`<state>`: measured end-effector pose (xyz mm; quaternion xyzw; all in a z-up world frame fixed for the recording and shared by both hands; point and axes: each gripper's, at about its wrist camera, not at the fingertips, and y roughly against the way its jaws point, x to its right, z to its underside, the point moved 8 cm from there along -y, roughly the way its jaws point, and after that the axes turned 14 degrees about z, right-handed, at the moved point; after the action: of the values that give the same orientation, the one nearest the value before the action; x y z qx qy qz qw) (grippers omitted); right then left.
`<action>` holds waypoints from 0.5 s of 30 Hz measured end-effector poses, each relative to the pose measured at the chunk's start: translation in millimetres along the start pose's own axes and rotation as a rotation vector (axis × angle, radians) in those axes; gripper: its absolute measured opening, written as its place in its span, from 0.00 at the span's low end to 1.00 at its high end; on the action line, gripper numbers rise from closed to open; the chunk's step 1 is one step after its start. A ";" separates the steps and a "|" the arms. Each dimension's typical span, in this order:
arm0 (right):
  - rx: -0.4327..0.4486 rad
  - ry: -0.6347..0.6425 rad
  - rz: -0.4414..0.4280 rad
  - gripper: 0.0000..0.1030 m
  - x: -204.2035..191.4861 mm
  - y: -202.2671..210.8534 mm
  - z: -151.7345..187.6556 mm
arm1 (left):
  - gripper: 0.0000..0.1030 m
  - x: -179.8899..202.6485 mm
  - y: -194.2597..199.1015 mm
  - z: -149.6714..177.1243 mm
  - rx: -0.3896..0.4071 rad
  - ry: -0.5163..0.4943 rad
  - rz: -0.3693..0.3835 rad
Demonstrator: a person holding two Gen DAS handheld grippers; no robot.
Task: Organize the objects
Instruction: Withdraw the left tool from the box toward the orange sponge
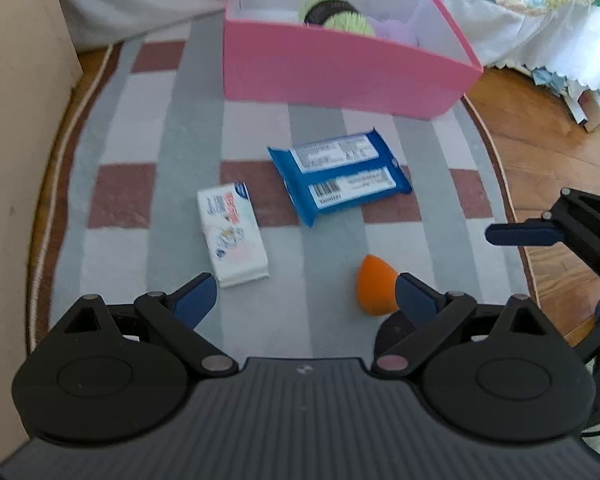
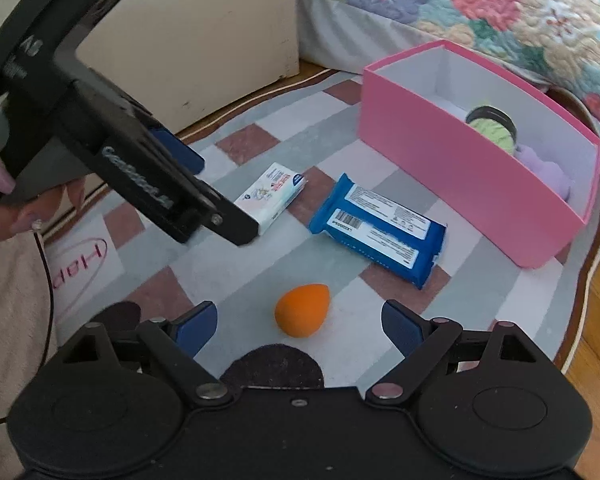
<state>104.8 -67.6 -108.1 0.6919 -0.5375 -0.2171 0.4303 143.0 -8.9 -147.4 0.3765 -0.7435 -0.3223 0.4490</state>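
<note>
Grippers over rug (image 1: 156,128), both spread wide, empty.
Orange sponge (image 2: 302,311) between right gripper (image 2: 299,326) fingers; left gripper (image 1: 305,299) near white packet (image 1: 233,233).

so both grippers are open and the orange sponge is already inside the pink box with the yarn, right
Not quite. The orange sponge is not in the pink box; it lies on the rug, as the right wrist view shows. Both the left gripper and right gripper are open, and the yarn is in the box.

Checked rug (image 1: 148,128) bearing pink box (image 1: 332,72), blue packet (image 1: 340,176), white packet (image 1: 234,234), orange sponge (image 1: 374,286).
</note>
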 end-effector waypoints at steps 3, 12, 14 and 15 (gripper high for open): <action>0.014 0.006 0.012 0.89 -6.2 -9.1 1.7 | 0.94 0.3 -11.5 4.9 -0.030 0.018 0.009; 0.017 -0.005 0.006 0.89 -14.8 -28.4 12.8 | 0.90 -2.9 -30.8 14.3 -0.044 0.062 0.080; 0.011 -0.030 0.007 0.89 -12.8 -30.8 15.0 | 0.90 -0.4 -31.9 14.4 -0.034 0.053 0.088; 0.009 -0.034 0.013 0.89 -12.4 -32.8 16.0 | 0.90 1.5 -32.7 13.8 -0.026 0.045 0.090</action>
<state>106.9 -60.1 -145.8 0.6867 -0.5502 -0.2238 0.4191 138.7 -24.8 -178.9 0.3437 -0.7453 -0.3030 0.4844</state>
